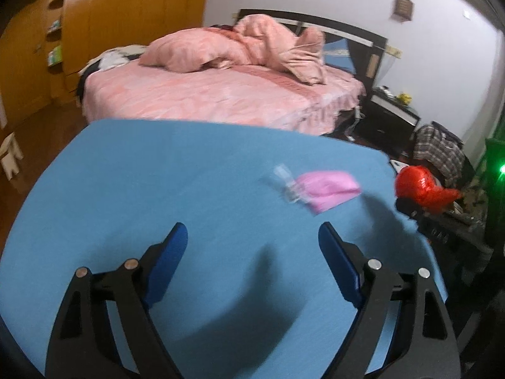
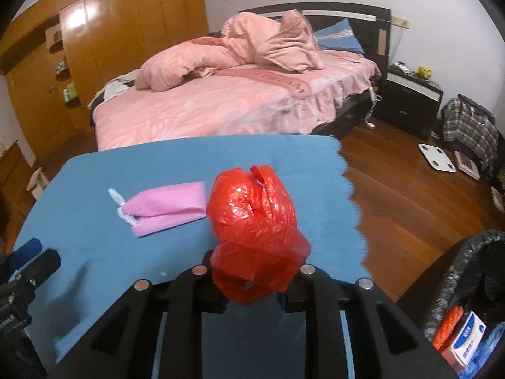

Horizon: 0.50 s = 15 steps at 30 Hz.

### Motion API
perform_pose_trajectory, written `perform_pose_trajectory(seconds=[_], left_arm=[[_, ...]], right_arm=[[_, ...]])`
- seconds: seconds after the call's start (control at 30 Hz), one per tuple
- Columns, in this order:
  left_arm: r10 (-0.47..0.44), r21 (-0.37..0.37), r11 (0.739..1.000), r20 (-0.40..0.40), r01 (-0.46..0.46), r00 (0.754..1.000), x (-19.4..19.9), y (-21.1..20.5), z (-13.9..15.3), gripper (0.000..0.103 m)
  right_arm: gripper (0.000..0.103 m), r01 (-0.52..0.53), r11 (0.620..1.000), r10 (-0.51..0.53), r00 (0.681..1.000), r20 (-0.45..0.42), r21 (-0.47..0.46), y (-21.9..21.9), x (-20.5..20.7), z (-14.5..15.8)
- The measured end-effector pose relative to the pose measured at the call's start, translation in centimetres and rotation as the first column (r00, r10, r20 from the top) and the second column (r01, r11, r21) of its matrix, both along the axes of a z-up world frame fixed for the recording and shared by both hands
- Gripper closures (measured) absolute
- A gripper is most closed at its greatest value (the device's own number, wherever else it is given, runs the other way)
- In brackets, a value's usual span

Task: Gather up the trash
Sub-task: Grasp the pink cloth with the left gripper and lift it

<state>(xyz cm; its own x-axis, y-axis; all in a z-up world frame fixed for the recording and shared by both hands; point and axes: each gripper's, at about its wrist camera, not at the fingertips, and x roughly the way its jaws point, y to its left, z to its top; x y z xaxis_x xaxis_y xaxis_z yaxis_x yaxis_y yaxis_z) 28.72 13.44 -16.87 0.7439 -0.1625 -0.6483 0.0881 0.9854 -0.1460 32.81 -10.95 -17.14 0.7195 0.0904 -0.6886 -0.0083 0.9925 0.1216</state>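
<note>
Right gripper [image 2: 254,279] jaws clamp my red bag [image 2: 252,208]; left gripper [image 1: 252,243] jaws gape, mask [image 1: 326,189] at one o'clock on the worktop [image 1: 142,173].

Colours on and around the table

Blue table cloth [image 2: 94,195], pink face mask [image 2: 164,205], red plastic bag [image 2: 252,208], pink bedding [image 2: 205,104], plaid bag [image 2: 470,126].

Both wrist views look forward and slightly down over the blue table [image 1: 157,170] toward the pink bed [image 2: 205,107] in the upper frame. Both share the pink mask [image 1: 328,189], the crumpled red bag [image 2: 252,208] and the wooden wardrobe [image 2: 126,25] at upper left.
</note>
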Motion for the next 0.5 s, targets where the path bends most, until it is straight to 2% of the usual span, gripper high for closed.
perform_pose_trajectory(seconds=[0.2,0.37,0.4,0.47,0.5], left_arm=[[-0.079,0.023,0.997,-0.028,0.080,0.996,5.4,-3.8,-0.5,0.021],[-0.121,0.040,0.992,-0.061,0.124,0.991,7.8,-5.5,-1.7,0.022],[-0.130,0.042,0.990,-0.068,0.133,0.989,8.1,-5.7,-1.9,0.027],[-0.157,0.036,0.986,-0.111,0.162,0.981,9.0,-6.0,-2.6,0.045],[-0.168,0.032,0.984,-0.135,0.174,0.976,9.2,-6.1,-3.1,0.060]], right_arm=[[0.081,0.026,1.000,-0.026,0.999,-0.019,0.017,-0.9,0.5,-0.8],[0.081,0.036,0.999,-0.035,0.999,-0.035,0.032,-1.4,0.7,-1.3],[0.081,0.038,0.999,-0.037,0.999,-0.039,0.035,-1.4,0.8,-1.4],[0.081,0.039,0.999,-0.038,0.998,-0.041,0.036,-1.4,0.8,-1.4],[0.081,0.040,0.999,-0.038,0.998,-0.042,0.033,-1.4,0.8,-1.5]])
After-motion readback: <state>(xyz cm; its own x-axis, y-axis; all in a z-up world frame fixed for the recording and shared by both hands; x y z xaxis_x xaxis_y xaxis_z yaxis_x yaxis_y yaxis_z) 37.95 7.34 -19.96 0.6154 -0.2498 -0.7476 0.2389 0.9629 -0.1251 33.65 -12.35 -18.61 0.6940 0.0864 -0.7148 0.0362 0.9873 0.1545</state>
